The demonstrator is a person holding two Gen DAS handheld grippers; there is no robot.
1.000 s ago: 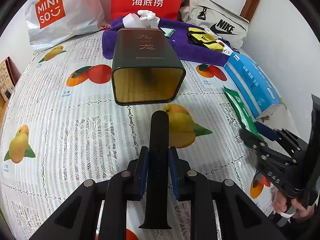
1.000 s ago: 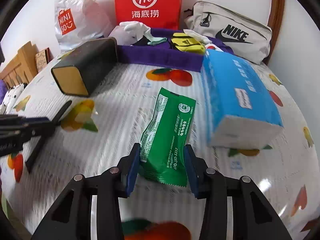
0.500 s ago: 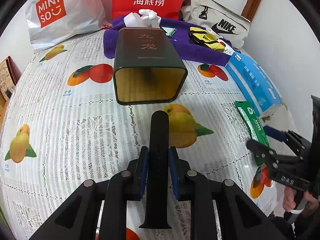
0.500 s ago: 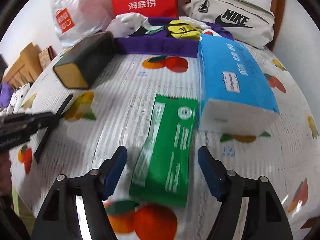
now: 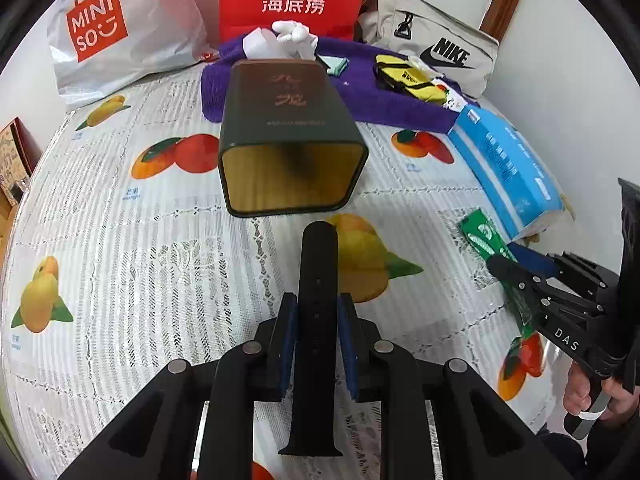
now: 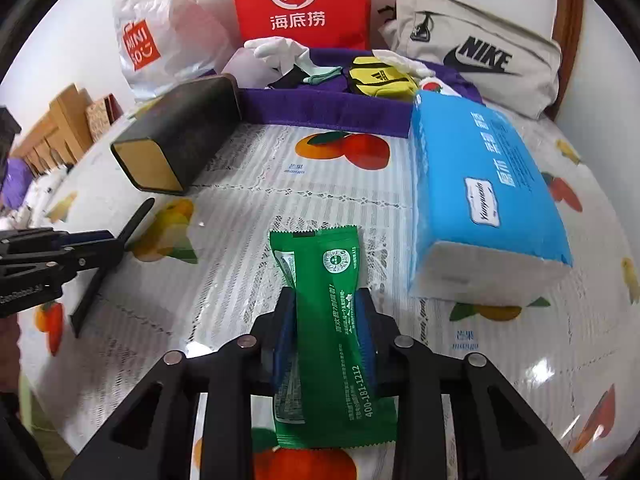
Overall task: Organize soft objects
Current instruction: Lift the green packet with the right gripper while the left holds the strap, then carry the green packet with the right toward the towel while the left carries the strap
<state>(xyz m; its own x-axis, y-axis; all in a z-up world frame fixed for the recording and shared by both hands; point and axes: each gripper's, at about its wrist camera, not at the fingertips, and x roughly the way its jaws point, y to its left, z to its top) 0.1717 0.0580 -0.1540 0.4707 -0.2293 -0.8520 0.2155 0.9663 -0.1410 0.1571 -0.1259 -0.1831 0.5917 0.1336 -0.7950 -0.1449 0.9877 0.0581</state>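
- Right hand-held gripper point(image 6: 326, 320) had just closed its jaws; they now pinched the green packet point(image 6: 334, 332), just beside the blue tissue pack point(image 6: 480, 188).
- Left hand-held gripper point(image 5: 318, 336) clamped the black strap point(image 5: 318, 280) unchanged, near the tin box point(image 5: 290, 140).
- Both soft items seemed ready to carry.

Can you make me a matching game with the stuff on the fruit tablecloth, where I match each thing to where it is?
Things:
1. black strap
2. green packet
3. blue tissue pack
4. yellow pouch

Places:
A. lying on the purple cloth
B. pinched in the right gripper
C. pinched in the left gripper
D. lying on the tablecloth, right of the green packet

Pairs: 1-C, 2-B, 3-D, 4-A
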